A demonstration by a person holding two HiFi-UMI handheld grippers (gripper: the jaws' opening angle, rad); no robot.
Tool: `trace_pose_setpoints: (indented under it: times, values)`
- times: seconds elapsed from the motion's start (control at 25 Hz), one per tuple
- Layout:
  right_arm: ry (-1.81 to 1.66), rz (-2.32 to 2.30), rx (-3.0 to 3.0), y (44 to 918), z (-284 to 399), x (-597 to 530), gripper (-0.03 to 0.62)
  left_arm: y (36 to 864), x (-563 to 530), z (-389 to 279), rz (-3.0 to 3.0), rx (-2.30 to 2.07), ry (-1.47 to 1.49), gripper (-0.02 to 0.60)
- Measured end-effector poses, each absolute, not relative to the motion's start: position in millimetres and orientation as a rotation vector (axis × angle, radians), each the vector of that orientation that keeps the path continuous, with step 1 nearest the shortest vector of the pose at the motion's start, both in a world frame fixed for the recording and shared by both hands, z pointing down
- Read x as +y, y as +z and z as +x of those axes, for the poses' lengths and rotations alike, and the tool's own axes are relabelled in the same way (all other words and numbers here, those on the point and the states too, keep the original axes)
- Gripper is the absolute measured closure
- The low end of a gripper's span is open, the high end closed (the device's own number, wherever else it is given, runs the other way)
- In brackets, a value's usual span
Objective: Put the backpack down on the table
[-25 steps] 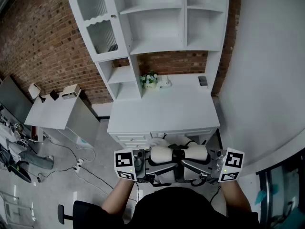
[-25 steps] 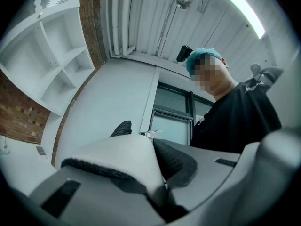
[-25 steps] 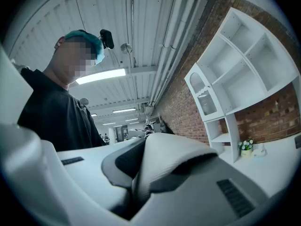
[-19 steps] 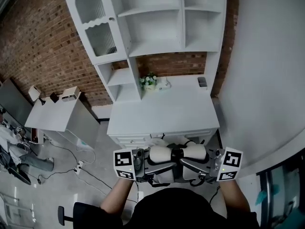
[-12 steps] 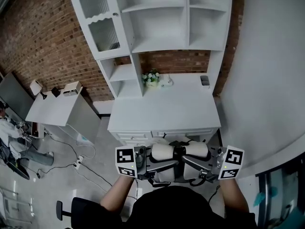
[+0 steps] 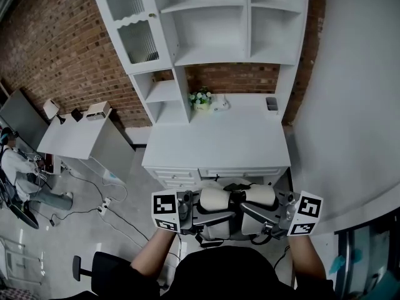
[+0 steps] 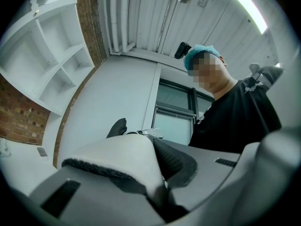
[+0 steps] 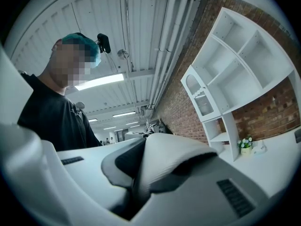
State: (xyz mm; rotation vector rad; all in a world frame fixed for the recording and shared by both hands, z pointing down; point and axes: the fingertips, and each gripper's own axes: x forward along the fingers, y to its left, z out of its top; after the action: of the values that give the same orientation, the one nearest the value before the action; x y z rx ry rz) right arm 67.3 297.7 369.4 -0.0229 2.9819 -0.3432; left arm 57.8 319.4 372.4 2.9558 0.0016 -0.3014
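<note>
A white backpack with black mesh trim (image 6: 225, 220) hangs in front of me, level with the drawers of the white desk (image 6: 215, 144). My left gripper (image 6: 209, 217) is shut on the left shoulder strap (image 6: 214, 199). My right gripper (image 6: 251, 216) is shut on the right shoulder strap (image 6: 259, 195). In the left gripper view the padded strap (image 7: 117, 157) is pinched between the grey jaws of the left gripper (image 7: 160, 194). The right gripper view shows the other strap (image 8: 176, 157) clamped the same way in the right gripper (image 8: 136, 197). The bag's body is mostly hidden below the straps.
The desk carries a hutch of shelves (image 6: 212, 24), a small flower pot (image 6: 201, 97) and a dark small item (image 6: 271, 103) at the back. A white side table (image 6: 69, 137) stands left, with cables on the floor. A white wall (image 6: 350, 105) closes the right.
Both grippers and the backpack have shifted only slightly in the head view, and both grips on the straps are unchanged. A seated person has come into sight at the far left.
</note>
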Motion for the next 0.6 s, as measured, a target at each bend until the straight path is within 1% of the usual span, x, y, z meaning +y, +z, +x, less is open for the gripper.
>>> trace_pose_setpoints:
  times: [0.36,0.6]
  values:
    - [-0.322,0.036,2.993,370.2,100.2,295.5,0.550,371.3,308.1,90.0,2.956,-0.073,-0.351,0.528]
    - [-0.310,0.100,3.021,375.1,112.6,274.8,0.551,376.4,281.6,102.5,2.935,-0.187,-0.385,0.528]
